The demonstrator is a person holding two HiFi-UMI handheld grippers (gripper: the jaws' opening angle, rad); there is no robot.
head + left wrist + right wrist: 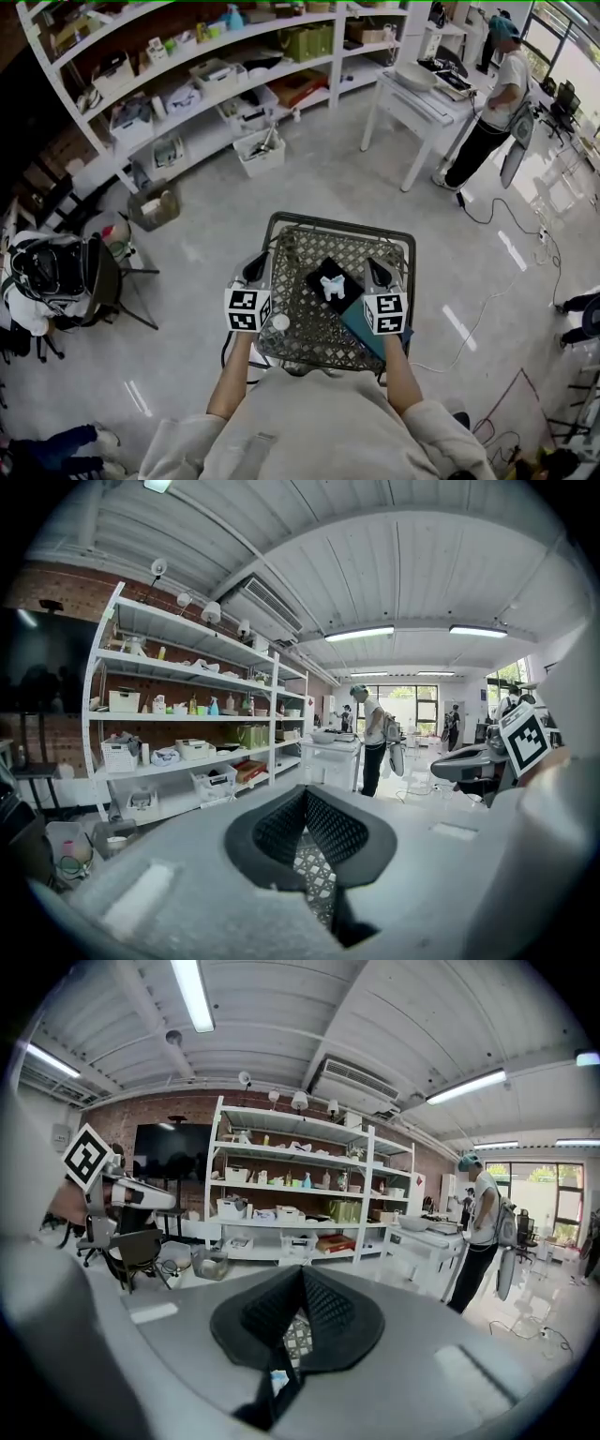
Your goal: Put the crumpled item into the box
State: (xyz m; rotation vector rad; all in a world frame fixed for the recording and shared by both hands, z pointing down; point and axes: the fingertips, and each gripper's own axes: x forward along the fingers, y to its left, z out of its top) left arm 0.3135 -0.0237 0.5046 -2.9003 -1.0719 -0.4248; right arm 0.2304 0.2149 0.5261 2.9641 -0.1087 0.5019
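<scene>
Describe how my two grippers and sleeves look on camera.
The left gripper and right gripper both have pale grey bodies ending in black pads with a diamond texture. Each carries a white cube printed with black square markers. The person wears a light, short-sleeved shirt.

No legible text, brand or number in any view. Marker cubes [248,309] on left gripper [254,270] and right gripper [377,273] carry black-and-white square patterns only, no characters
</scene>
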